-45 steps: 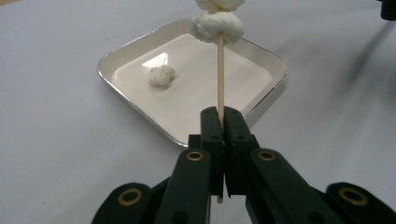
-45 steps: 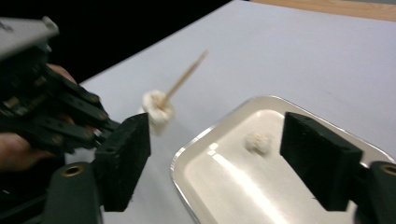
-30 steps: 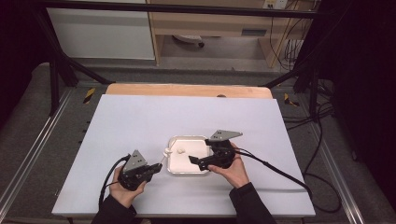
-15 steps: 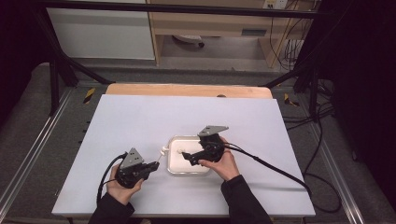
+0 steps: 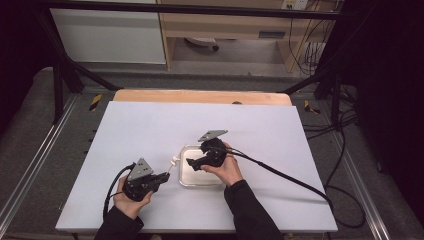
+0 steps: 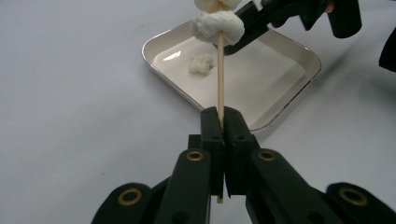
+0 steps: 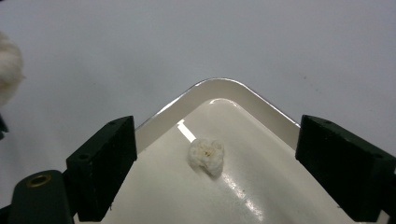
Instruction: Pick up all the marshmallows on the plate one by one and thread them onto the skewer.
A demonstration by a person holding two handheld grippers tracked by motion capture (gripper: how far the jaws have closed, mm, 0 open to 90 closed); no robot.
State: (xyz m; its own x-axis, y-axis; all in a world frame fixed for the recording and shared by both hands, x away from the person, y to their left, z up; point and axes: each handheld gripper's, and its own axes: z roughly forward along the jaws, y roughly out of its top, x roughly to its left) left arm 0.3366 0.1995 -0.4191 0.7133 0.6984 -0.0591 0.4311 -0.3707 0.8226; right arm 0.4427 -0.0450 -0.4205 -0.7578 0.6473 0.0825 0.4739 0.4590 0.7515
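At about seven o'clock on the table I have my left gripper (image 6: 219,116) clamped on a thin wooden skewer (image 6: 219,79) carrying soft white puffy pieces (image 6: 217,25), its tip angled toward one o'clock. My right gripper (image 7: 215,154), jaws wide apart, hangs over the shallow square white tray (image 7: 219,86) near table centre, where one loose white puff (image 7: 206,156) lies; I judge I'm mid-threading, and next I must close on that puff gently without crushing it

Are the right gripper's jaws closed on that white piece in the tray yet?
No: in the right gripper view the jaws stand wide apart, with the white piece lying untouched between them on the tray.
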